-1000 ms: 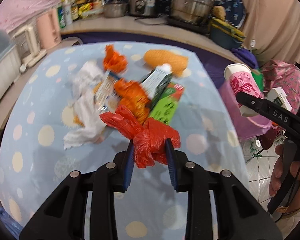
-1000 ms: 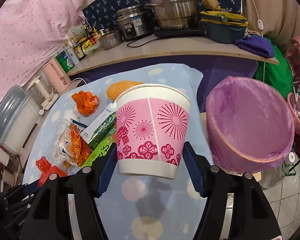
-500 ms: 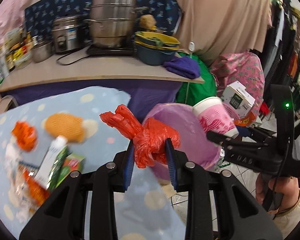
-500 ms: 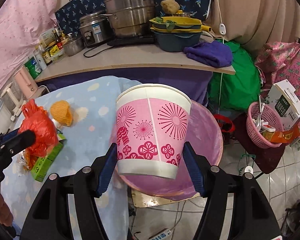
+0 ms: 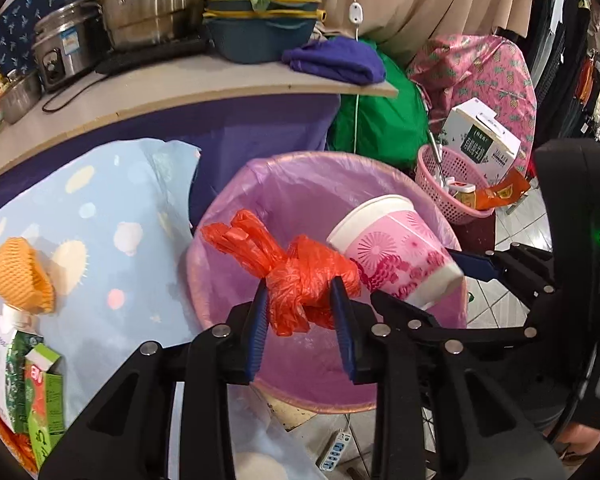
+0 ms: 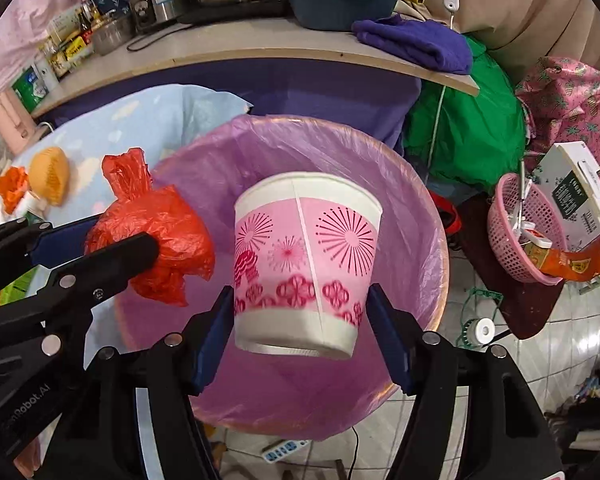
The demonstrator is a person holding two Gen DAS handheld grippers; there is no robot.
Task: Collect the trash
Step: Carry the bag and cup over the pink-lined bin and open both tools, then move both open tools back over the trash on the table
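Left hand-held gripper (image 5: 302, 308) clamped on a crumpled red plastic bag (image 5: 300, 276); bag pinched at its knotted middle, loose ends hanging free on both sides. Held over the mouth of the bin (image 5: 236, 184) lined with a purple bag, so that letting go should send it straight in

Right hand-held gripper (image 6: 300, 326) clasps a pink-patterned paper cup (image 6: 306, 256) by its lower wall, rim up in the right wrist view, tilted in the left wrist view. Cup also over the bin opening, just right of the red bag; the two are near each other, contact not clear

Bin stands on the floor just off the right edge of the table (image 5: 100, 208). Judgement: both pieces are staged for release

On the table at left, more trash: orange foam net (image 5: 20, 276), green carton (image 5: 46, 396). Collection not finished
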